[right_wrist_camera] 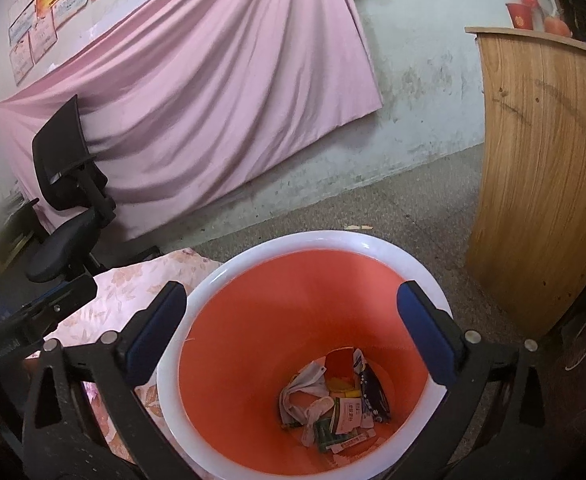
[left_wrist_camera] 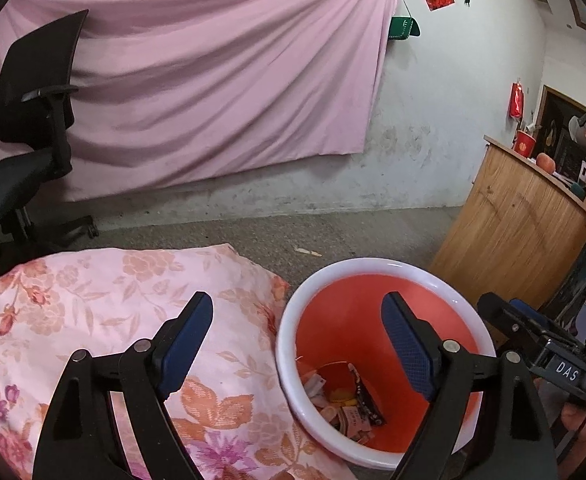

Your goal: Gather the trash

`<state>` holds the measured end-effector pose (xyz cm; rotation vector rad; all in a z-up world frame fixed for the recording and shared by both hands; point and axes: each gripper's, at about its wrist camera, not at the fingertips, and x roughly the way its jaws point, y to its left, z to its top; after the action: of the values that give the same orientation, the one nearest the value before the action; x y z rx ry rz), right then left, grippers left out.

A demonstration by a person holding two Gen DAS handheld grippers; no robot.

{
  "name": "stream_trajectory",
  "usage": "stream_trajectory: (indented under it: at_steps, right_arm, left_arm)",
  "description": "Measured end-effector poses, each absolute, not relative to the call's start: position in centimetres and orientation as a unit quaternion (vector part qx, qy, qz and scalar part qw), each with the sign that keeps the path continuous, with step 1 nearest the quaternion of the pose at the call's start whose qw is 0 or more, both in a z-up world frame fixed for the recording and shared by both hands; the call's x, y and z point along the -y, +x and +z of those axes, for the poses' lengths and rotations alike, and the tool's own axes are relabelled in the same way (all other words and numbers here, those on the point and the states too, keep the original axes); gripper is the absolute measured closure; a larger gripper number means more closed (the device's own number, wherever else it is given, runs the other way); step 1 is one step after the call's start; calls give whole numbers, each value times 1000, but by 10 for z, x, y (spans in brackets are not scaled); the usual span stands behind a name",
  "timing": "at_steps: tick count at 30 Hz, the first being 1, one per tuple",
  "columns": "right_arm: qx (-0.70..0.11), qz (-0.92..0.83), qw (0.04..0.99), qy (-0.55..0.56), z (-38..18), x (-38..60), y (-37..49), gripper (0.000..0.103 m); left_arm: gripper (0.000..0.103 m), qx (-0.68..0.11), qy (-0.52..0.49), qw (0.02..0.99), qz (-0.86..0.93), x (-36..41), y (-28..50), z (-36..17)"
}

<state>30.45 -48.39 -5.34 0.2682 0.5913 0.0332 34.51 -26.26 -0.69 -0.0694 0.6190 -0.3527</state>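
My right gripper (right_wrist_camera: 289, 320) hangs over the round plastic bin with the white rim and orange inside (right_wrist_camera: 253, 272), its two blue-padded jaws spread wide with nothing between them: the left pad stands just outside the bin's white rim, the right pad over the rim's far side, so the open mouth of the bin lies between and below my jaws. Down at the bottom of the bin, under the gap of those jaws, sits the heap of trash (right_wrist_camera: 333, 404): crumpled white paper, a yellow scrap, small printed sachets and a dark wrapper. My left gripper (left_wrist_camera: 297, 340) is also spread apart and holds nothing; its left pad is over the pink floral cloth (left_wrist_camera: 93, 312) that lies beside the bin, and its right pad is over the orange inside of the bin (left_wrist_camera: 341, 312), with the rim running between the two. In the left wrist view the same trash (left_wrist_camera: 345, 404) shows low between my jaws, nearer the right one. Beyond both pairs of jaws lies the grey floor (left_wrist_camera: 333, 232), then a pale wall hung with a draped pink sheet (left_wrist_camera: 213, 80). A black office chair (left_wrist_camera: 33, 120) stands far off to the left of my jaws, and a wooden counter (right_wrist_camera: 541, 180) rises to the right.
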Motion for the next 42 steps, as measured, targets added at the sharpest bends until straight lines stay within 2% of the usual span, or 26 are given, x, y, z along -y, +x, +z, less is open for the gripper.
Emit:
stream_trajectory:
  at_steps: [23, 24, 25, 26, 27, 42]
  right_arm:
    - [-239, 14, 969, 68, -27, 445, 267, 0]
    - [-236, 14, 969, 65, -26, 442, 265, 0]
    - [-232, 15, 971, 61, -25, 439, 262, 0]
    - [-227, 15, 972, 56, -23, 435, 259, 0]
    - [-223, 15, 973, 52, -22, 432, 257, 0]
    - [-161, 16, 986, 48, -12, 400, 213, 0]
  left_arm:
    - [21, -238, -8, 960, -149, 223, 293, 11]
    - [19, -234, -5, 961, -147, 222, 289, 11]
    - [9, -230, -2, 962, -145, 220, 285, 12]
    - [5, -224, -1, 964, -140, 218, 281, 12]
    - [3, -216, -3, 967, -135, 216, 276, 12]
    - [2, -186, -18, 974, -127, 170, 230, 13]
